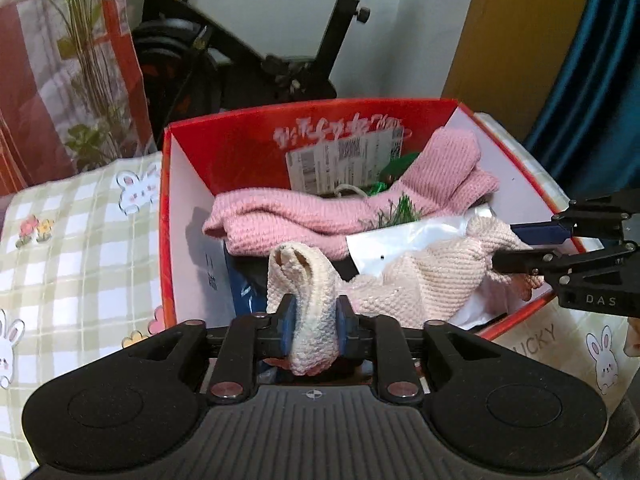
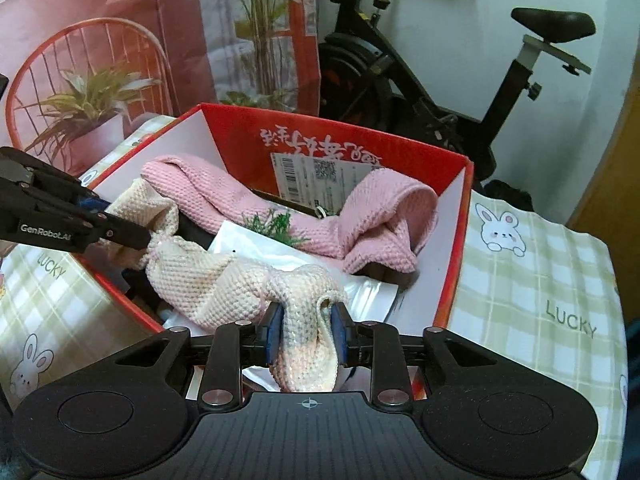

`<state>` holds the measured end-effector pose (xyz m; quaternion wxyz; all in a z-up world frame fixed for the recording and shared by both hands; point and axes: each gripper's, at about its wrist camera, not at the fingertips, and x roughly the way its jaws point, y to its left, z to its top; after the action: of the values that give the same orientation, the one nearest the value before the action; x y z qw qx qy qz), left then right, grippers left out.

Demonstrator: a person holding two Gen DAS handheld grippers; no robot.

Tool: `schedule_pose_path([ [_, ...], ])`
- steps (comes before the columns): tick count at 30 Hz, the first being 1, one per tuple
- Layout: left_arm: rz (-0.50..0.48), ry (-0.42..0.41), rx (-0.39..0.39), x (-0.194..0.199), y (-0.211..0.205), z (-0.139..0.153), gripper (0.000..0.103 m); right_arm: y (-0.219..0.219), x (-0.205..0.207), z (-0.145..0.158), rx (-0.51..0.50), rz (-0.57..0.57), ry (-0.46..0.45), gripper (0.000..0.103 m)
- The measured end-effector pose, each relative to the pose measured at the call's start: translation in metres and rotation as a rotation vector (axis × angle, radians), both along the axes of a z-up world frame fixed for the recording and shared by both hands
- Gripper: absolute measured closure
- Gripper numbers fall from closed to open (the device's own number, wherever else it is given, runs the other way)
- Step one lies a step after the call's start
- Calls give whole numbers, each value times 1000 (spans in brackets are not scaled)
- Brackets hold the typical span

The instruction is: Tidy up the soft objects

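A cream knitted cloth (image 1: 424, 280) lies stretched over the red cardboard box (image 1: 248, 148). My left gripper (image 1: 314, 328) is shut on one end of the cloth, at the box's near edge. My right gripper (image 2: 306, 338) is shut on the other end of the cream cloth (image 2: 208, 280); it also shows in the left wrist view (image 1: 516, 246) at the right. The left gripper shows in the right wrist view (image 2: 132, 220) at the left. A pink knitted cloth (image 1: 320, 216) lies deeper in the box (image 2: 456, 280), also in the right wrist view (image 2: 360, 220).
The box holds a silvery plastic bag (image 1: 404, 240), green artificial grass (image 2: 272, 224) and a paper label (image 1: 344, 160). It stands on a checked bunny tablecloth (image 2: 532, 280). An exercise bike (image 2: 440, 88) and plants (image 2: 80, 108) stand behind.
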<state>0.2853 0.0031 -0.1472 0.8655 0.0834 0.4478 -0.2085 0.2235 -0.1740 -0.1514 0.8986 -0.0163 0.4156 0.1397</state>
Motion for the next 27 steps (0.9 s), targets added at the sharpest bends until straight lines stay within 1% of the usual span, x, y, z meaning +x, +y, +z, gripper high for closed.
schedule_pose_path([
  [1,-3,-11,-17,-2,1,4,57,-1,-2,1,3,-5,-7,71],
  [2,-7,-22,-36,-4,3,7,38,-2,-3,3,8,-9,-12,67],
  [4,-8,-64,-57,-11,3,16,22,-3,-9,7,11,-13,-31,64],
  [5,-15,-89,-59,-16,3,22,18,-3,-12,11,13,-14,-42,58],
  [6,-22,-111,-59,-20,3,27,17,-4,-14,15,16,-16,-54,50],
  [7,-25,-139,-62,-26,3,33,15,-5,-19,19,23,-22,-71,47],
  [9,-15,-208,-88,-39,6,47,6,-7,-29,32,44,-60,-111,35],
  [10,-3,-236,-106,-45,8,53,0,-8,-35,39,65,-79,-135,32],
  [12,19,-283,-145,-59,13,67,0,-10,-50,55,117,-113,-195,13],
  [14,48,-313,-159,-73,16,80,0,-10,-64,71,141,-151,-253,3],
  [15,71,-327,-148,-78,14,86,0,-10,-71,78,150,-167,-280,1],
  [18,124,-378,-108,-100,12,106,0,-11,-90,99,191,-195,-337,0],
  [21,133,-431,-86,-125,15,126,0,-15,-107,117,236,-221,-379,0],
  [23,138,-466,-70,-143,14,138,0,-14,-118,129,226,-264,-400,0],
  [24,155,-481,-55,-151,13,144,0,-13,-124,135,212,-281,-411,0],
  [26,194,-506,-33,-165,11,155,0,-9,-134,145,190,-292,-432,0],
  [27,200,-518,-36,-171,12,161,0,-7,-139,149,180,-297,-443,0],
])
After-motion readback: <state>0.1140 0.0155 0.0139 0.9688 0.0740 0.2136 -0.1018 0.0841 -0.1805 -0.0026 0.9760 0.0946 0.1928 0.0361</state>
